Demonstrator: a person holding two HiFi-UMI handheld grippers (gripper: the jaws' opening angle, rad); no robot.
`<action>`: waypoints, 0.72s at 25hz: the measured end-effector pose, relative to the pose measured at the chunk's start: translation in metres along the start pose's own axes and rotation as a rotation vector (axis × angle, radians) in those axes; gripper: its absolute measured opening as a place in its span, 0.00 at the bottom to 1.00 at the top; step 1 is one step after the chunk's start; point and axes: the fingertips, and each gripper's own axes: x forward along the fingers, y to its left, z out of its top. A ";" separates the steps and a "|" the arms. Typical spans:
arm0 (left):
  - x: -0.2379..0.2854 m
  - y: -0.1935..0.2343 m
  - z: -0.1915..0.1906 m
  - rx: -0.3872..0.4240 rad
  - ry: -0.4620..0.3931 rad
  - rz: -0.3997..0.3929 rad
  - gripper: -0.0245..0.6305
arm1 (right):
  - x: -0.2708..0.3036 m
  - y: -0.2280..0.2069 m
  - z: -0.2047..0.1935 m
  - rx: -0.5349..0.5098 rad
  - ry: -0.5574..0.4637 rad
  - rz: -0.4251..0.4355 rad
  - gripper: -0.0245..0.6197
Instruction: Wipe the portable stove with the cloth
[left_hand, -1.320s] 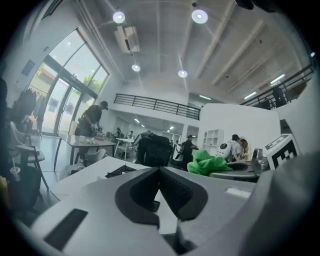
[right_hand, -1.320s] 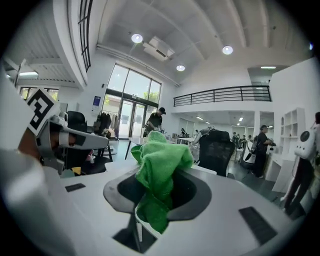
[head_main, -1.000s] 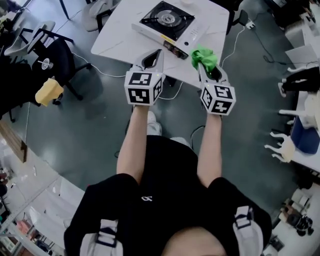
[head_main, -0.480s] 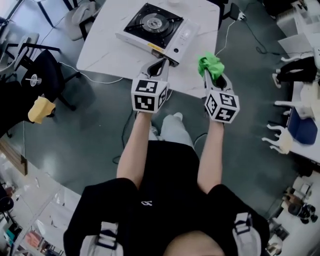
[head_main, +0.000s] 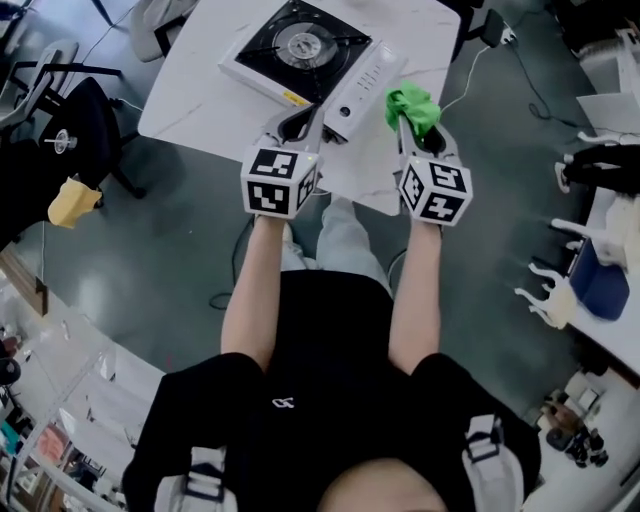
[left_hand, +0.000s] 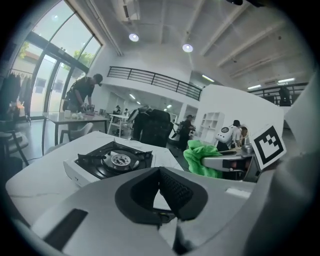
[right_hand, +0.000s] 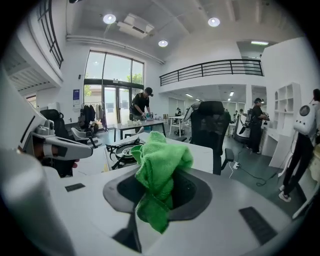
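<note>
Black T-shirt (head_main: 330, 390), grey shoulder straps (head_main: 487, 448)

Ceiling lamps (right_hand: 109, 19) and windows (right_hand: 112, 70) light brightly; gripper views warp, corners black.

A white surface (head_main: 190, 95) carries one portable stove (head_main: 300, 45): white body, black burner top, set askew, its control-panel end close to the near edge.
</note>
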 end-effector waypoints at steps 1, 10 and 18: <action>0.006 0.002 0.001 -0.009 0.002 0.011 0.03 | 0.009 -0.004 0.004 -0.005 0.004 0.007 0.21; 0.053 0.027 -0.002 -0.026 0.055 0.148 0.03 | 0.080 -0.045 0.016 0.004 0.050 0.059 0.21; 0.076 0.040 -0.001 -0.081 0.048 0.236 0.03 | 0.134 -0.059 0.023 -0.060 0.091 0.137 0.20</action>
